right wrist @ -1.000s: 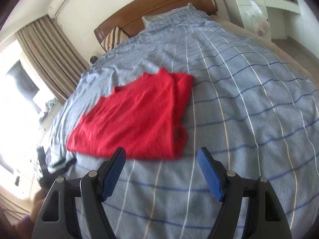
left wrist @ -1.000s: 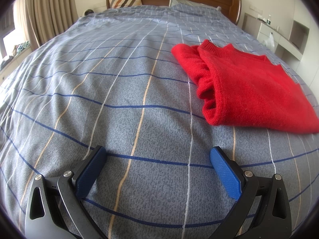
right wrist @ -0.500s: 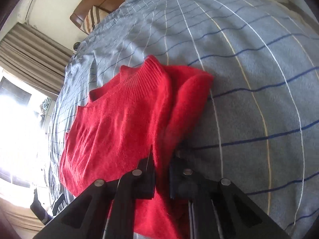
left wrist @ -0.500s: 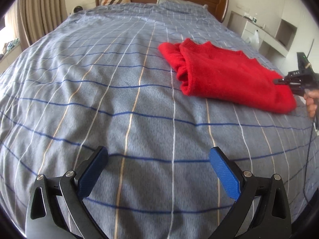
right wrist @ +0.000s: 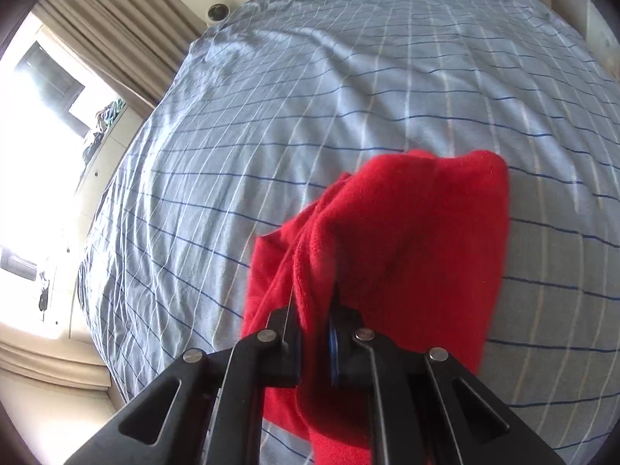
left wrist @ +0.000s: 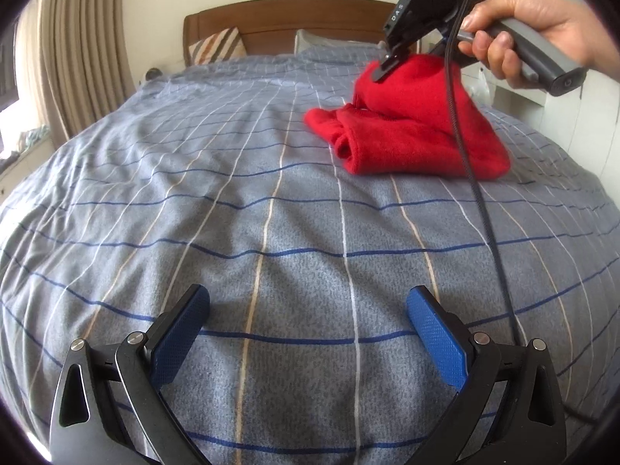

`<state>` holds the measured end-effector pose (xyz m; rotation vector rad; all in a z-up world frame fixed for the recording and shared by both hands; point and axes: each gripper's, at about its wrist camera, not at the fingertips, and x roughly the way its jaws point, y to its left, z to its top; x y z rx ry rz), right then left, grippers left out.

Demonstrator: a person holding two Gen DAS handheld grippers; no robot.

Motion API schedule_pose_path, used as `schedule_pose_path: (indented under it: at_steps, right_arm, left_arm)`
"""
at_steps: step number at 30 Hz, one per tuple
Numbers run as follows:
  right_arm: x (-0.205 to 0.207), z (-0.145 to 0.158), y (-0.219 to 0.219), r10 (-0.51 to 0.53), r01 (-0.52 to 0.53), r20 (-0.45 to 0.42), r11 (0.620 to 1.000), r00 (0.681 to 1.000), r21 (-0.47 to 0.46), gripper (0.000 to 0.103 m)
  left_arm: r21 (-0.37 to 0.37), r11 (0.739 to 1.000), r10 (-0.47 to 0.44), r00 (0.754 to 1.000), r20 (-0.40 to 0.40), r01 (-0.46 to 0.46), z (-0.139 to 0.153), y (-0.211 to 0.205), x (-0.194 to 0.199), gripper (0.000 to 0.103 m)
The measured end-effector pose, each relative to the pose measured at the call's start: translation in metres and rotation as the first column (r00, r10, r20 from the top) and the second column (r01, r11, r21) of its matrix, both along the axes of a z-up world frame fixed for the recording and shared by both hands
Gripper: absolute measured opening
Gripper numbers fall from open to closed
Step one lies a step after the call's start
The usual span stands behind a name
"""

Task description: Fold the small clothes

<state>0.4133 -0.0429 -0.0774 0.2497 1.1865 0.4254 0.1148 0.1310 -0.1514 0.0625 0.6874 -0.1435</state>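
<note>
A red knit sweater [left wrist: 410, 131] lies partly folded on the right side of the bed. My right gripper [right wrist: 314, 345] is shut on one edge of the sweater [right wrist: 403, 240] and holds that edge up off the bed, the rest draping down. In the left wrist view the right gripper [left wrist: 387, 66] pinches the raised top of the sweater, held by a hand. My left gripper [left wrist: 306, 333] is open and empty, low over the bedspread, well short of the sweater.
The bed has a grey-blue checked bedspread [left wrist: 232, 178], a wooden headboard [left wrist: 279, 19] and pillows [left wrist: 217, 44]. Curtains [left wrist: 77, 62] and a window are on the left. White cabinets [left wrist: 562, 116] stand to the right. A black cable [left wrist: 484, 217] hangs from the right gripper.
My right gripper closed on the sweater's edge and has lifted it up and over the rest. My left gripper drew back and stayed open.
</note>
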Motion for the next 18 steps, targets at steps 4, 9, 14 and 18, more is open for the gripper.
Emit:
schedule_pose_path:
  at_steps: [4, 9, 14, 18]
  right_arm:
    - [-0.005, -0.026, 0.026, 0.137, -0.094, -0.115, 0.943, 0.984, 0.32, 0.035]
    - [-0.032, 0.013, 0.002, 0.193, -0.199, 0.049, 0.923, 0.98, 0.331, 0.035]
    - [-0.049, 0.015, -0.025, 0.165, -0.157, 0.158, 0.986, 0.974, -0.06, 0.037]
    - [-0.069, -0.033, 0.007, 0.251, -0.237, 0.145, 0.966, 0.957, -0.105, 0.036]
  left_arm:
    - [-0.04, 0.998, 0.053, 0.999, -0.009, -0.054, 0.002, 0.016, 0.005, 0.102]
    - [-0.096, 0.988, 0.123, 0.992, -0.009, -0.124, 0.005, 0.035, 0.009, 0.102]
    - [-0.162, 0.968, 0.19, 0.981, -0.028, -0.192, 0.003, 0.053, 0.013, 0.102]
    - [-0.167, 0.963, 0.208, 0.977, -0.038, -0.211, 0.0, 0.056, 0.013, 0.102]
